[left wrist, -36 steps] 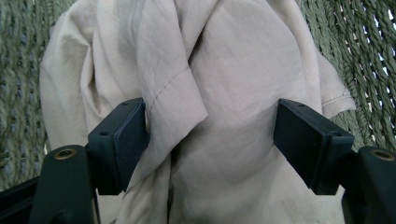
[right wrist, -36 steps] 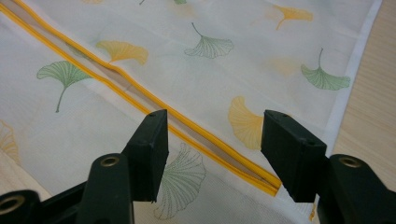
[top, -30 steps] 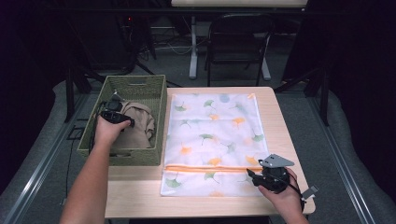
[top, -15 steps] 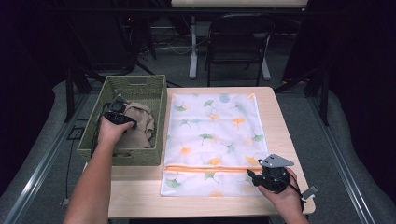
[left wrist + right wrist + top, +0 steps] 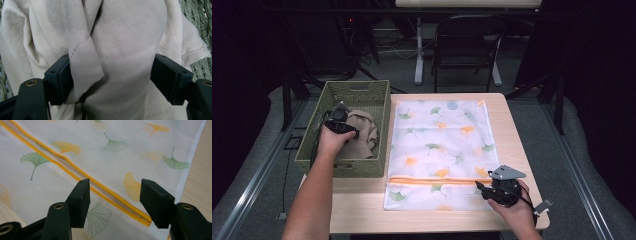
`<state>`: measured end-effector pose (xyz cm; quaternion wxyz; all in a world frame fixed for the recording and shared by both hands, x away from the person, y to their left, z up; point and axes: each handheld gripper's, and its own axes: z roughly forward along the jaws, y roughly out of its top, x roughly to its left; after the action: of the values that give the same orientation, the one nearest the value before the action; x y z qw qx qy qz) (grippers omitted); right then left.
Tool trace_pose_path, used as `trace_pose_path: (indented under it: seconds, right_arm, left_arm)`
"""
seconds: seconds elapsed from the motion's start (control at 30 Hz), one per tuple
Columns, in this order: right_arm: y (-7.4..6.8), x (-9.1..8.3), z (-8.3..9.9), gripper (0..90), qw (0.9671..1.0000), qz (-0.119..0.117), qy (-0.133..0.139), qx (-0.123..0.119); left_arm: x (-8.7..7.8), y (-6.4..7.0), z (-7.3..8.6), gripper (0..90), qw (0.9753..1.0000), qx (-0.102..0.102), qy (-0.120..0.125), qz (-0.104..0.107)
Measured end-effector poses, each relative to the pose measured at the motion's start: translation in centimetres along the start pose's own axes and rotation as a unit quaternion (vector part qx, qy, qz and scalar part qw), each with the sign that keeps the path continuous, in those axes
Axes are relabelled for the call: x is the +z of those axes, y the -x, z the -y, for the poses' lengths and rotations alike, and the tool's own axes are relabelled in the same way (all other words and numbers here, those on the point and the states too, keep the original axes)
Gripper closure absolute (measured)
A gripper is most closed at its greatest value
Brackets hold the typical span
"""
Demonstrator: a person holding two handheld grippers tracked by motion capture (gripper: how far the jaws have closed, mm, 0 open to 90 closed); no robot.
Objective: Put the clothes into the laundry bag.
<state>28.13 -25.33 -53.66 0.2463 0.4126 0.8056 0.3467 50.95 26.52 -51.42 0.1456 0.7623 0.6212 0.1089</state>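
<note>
A crumpled beige garment (image 5: 363,133) lies in a green woven basket (image 5: 357,90) at the table's left. My left gripper (image 5: 339,119) is down in the basket on it. In the left gripper view the jaws of that gripper (image 5: 112,75) stand open, wide apart, with a bulging fold of the garment (image 5: 125,42) between them. A white mesh bag (image 5: 442,135) printed with ginkgo leaves lies flat beside the basket. My right gripper (image 5: 482,189) is open at the bag's near right corner. Its jaws (image 5: 113,200) straddle the orange zipper (image 5: 75,173) without touching it.
The light wooden table (image 5: 507,130) shows bare strips to the right of the bag and along the near edge. A dark folding chair (image 5: 467,45) and a table leg (image 5: 418,50) stand on the grey floor beyond the far edge.
My left gripper has shifted slightly right and farther into the basket, onto the garment. The right gripper has stayed where it was.
</note>
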Motion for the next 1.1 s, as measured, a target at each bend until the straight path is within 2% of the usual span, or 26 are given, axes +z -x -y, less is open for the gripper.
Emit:
trace_pose_path:
  seconds: [0.47,1.1]
  right_arm:
    - [-0.02,0.04,-0.02,41.3,1.0,0.001,0.002,0.001]
    - [0.06,-0.02,-0.04,41.3,1.0,0.001,0.001,-0.002]
  left_arm:
    - [0.62,-0.11,-0.04,20.1,1.0,0.004,-0.005,-0.002]
    - [1.04,0.23,0.0,23.4,0.9999,0.008,-0.002,-0.011]
